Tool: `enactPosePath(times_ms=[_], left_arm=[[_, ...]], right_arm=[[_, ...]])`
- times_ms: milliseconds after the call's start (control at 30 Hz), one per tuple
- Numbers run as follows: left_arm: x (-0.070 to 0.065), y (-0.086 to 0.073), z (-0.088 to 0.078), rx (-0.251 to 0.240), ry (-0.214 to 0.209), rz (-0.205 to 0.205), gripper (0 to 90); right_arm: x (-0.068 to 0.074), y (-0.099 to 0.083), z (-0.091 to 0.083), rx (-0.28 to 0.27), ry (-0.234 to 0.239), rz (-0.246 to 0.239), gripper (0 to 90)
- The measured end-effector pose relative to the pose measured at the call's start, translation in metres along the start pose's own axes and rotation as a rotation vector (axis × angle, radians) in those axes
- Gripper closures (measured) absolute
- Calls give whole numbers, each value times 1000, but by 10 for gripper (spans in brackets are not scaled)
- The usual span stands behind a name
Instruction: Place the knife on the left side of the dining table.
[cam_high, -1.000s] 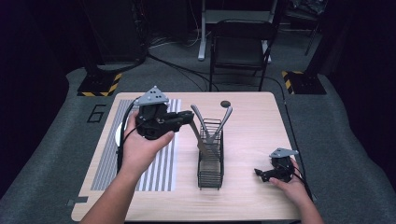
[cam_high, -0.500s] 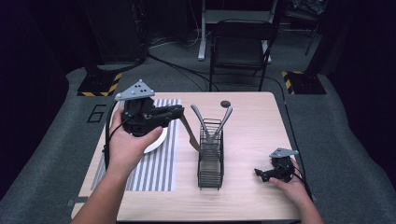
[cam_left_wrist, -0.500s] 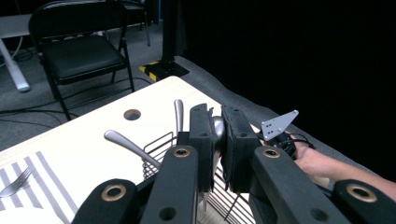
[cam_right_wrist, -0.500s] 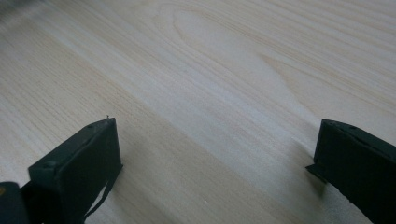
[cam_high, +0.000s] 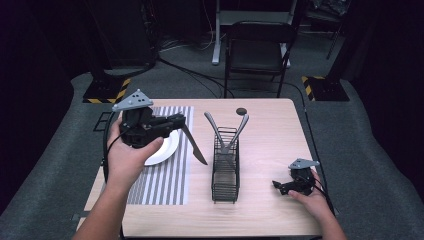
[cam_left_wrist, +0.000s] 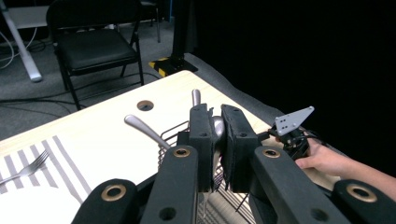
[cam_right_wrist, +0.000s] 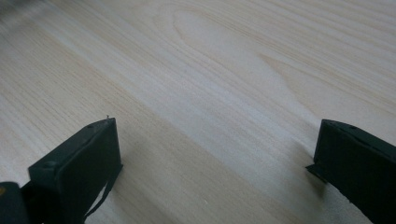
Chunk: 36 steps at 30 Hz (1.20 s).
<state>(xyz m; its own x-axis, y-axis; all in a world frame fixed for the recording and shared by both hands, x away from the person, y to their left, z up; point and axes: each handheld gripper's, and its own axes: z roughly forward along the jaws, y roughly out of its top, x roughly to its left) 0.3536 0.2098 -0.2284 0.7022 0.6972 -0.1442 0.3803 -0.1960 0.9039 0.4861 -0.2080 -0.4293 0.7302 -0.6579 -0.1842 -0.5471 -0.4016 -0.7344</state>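
- Your left gripper is raised above the left half of the table, over the white plate. Its jaws are clamped on the handle of a table knife, with no gap beyond the metal between the pads.
- The knife blade slants down and to the right from the jaws, and its tip hangs in the space between the plate and the wire cutlery basket. In the high view the blade touches neither.
- In the left gripper view, the pads close on a shiny metal handle, and the basket rim sits directly behind them.
- The black wire basket stands upright near the table centre. Two metal utensil handles lean out of its far end and cross in a V. You cannot tell what type of utensils they are.
- The plate rests on a striped placemat at the left side of the table. A fork lies on the mat, seen in the left gripper view.
- Your right gripper lies low at the table's near right corner, well apart from the basket. In the right gripper view its jaws are spread wide over bare wood, with nothing between them.
- A round cable hole sits near the far edge of the table.
- A black folding chair stands beyond the far edge, with floor cables around it.
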Motion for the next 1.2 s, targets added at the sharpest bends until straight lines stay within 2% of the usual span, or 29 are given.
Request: enactPosePath(times_ms=[533, 1000, 1200], left_arm=[[36, -38, 6, 26, 55, -115, 837], [65, -75, 8, 43, 132, -222, 837], [76, -89, 7, 55, 158, -254, 837]], right_arm=[[0, 0, 0, 0, 0, 1, 0], [0, 0, 0, 2, 2, 6, 0], [0, 0, 0, 3, 2, 5, 0]])
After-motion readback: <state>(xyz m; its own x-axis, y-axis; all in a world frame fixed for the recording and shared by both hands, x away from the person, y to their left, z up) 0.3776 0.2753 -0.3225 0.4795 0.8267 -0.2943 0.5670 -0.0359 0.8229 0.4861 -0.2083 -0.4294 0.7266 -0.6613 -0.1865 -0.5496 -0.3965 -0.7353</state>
